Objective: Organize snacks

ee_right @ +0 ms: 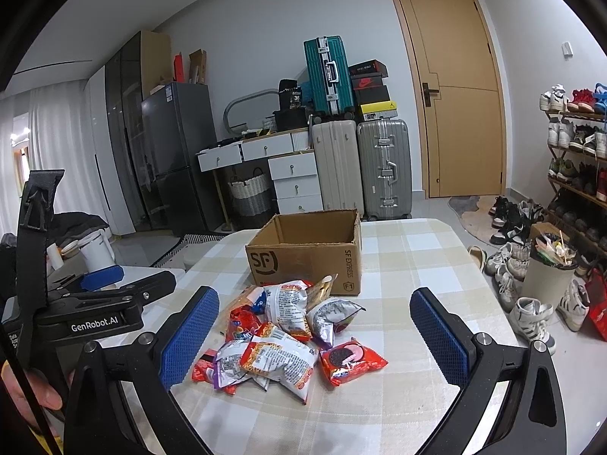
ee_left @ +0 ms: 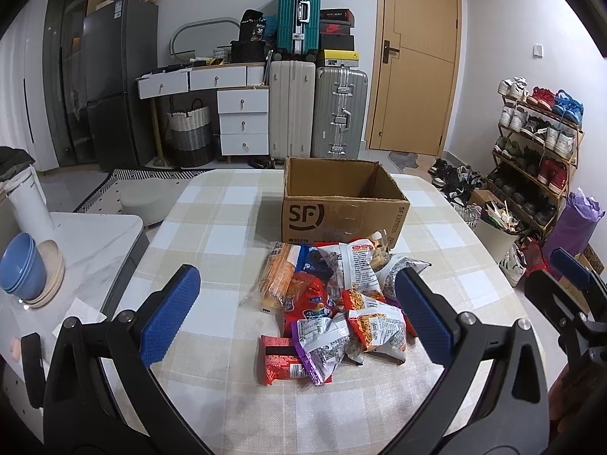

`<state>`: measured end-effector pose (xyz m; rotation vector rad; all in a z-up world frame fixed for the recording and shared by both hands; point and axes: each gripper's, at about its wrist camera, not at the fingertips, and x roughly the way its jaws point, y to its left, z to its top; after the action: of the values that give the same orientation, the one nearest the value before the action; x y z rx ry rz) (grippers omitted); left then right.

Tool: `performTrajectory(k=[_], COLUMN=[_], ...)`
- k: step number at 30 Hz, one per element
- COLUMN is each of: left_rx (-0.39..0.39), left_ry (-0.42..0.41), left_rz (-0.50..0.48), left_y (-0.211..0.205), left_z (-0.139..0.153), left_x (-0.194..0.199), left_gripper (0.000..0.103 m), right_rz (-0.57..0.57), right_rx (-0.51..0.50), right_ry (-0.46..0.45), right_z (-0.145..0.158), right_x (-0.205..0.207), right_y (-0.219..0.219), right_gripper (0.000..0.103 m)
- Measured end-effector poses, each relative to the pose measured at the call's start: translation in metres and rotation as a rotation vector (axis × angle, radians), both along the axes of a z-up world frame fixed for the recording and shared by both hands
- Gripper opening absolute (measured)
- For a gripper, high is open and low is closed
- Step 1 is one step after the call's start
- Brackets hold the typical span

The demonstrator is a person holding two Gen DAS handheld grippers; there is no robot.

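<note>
A pile of snack packets [ee_left: 334, 303] lies in the middle of the tabletop [ee_left: 212, 227], which has a checked cloth in beige and white. Just past the pile, at 12 o'clock, stands an open cardboard box [ee_left: 341, 204] with "SF" printed on its front. The box looks empty inside, as far as can be seen. The packets nearest the box are almost touching its front wall.

In the pile are red packets, silver-white ones with small print, an orange packet [ee_left: 275, 278] on the left side, and a purple-edged packet [ee_left: 322, 341] at the near end. From the right wrist view, a red cookie packet [ee_right: 351, 360] with a picture of a dark round cookie lies at the pile's right edge, at about 5 o'clock from the pile's middle.

The left gripper [ee_left: 299, 316] hangs above the near end of the pile with its two blue pads spread wide. It holds nothing. The right gripper [ee_right: 315, 335] is also spread wide and empty, with the pile between its fingers in its own view. The left one also shows at 9 o'clock in the right wrist view, with a bit of a hand [ee_right: 28, 390] under it.

To the left of the tabletop, at 9 o'clock, blue bowls [ee_left: 21, 265] sit stacked on a white marble counter. Far back are suitcases [ee_left: 318, 110], a wooden door [ee_left: 417, 57] and a shoe rack [ee_left: 538, 144].
</note>
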<state>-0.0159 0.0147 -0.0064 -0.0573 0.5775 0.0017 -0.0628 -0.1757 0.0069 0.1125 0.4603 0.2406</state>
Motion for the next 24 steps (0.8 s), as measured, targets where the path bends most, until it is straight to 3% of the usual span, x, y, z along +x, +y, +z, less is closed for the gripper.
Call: performTrajectory(k=[11,20,24], left_rx=[-0.042,-0.105,-0.133], left_ry=[0.048,0.141,0.206], left_rz=[-0.040,-0.178,-0.234], left_y=[0.012,0.020,0.012], left_z=[-0.024,-0.079,-0.106], left_x=[0.016,0.038,0.055], left_gripper=[0.103,0.102,0.097], right_rz=[0.007,0.125,0.157], right_rx=[0.016,-0.003,0.020], right_ry=[0.036,0.104,0.151], right_z=[-0.013,-0.049,-0.068], right_x=[0.012,0.037,0.051], right_y=[-0.007,0.001,0.003], right_gripper=[0.103,0.103,0.103])
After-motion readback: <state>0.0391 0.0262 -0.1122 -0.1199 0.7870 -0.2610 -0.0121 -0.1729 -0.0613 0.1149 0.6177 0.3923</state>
